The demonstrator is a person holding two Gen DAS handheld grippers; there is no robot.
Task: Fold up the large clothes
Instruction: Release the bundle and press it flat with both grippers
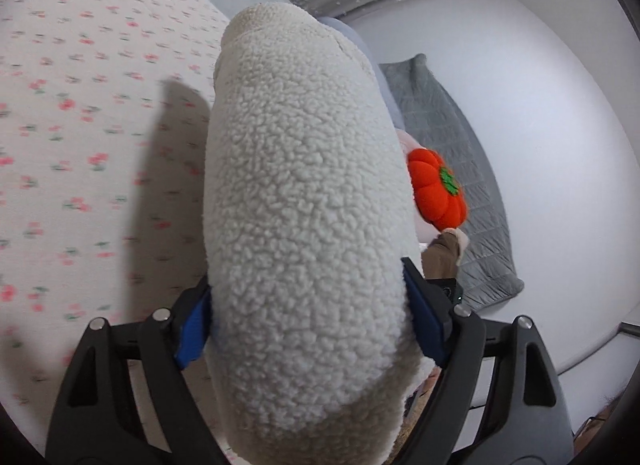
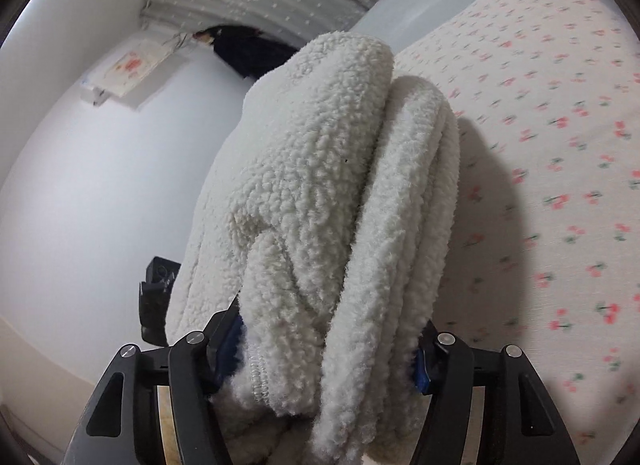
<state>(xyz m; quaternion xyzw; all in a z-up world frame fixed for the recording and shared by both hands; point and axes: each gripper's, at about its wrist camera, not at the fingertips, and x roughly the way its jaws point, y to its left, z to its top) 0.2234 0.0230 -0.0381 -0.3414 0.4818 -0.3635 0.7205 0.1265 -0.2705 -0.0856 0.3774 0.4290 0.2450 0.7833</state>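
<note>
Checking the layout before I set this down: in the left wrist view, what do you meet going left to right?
Floral bedsheet → white fleece garment in the left gripper → orange pumpkin plush → grey quilted blanket → white wall.

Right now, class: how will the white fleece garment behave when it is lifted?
Likely floppy: the white fleece garment bunches in thick folds between the right gripper pads. Probably light for its bulk and not slippery: its nubby pile fills the left gripper.

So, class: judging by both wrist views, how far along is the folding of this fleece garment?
Done, it seems: the white fleece garment is already doubled into several thick layers, seen edge-on in the right view. In hand: the left gripper and right gripper each clamp the bundle between their blue-padded fingers, held above the floral bedsheet. Left: setting it down on the sheet, perhaps a last fold.
</note>
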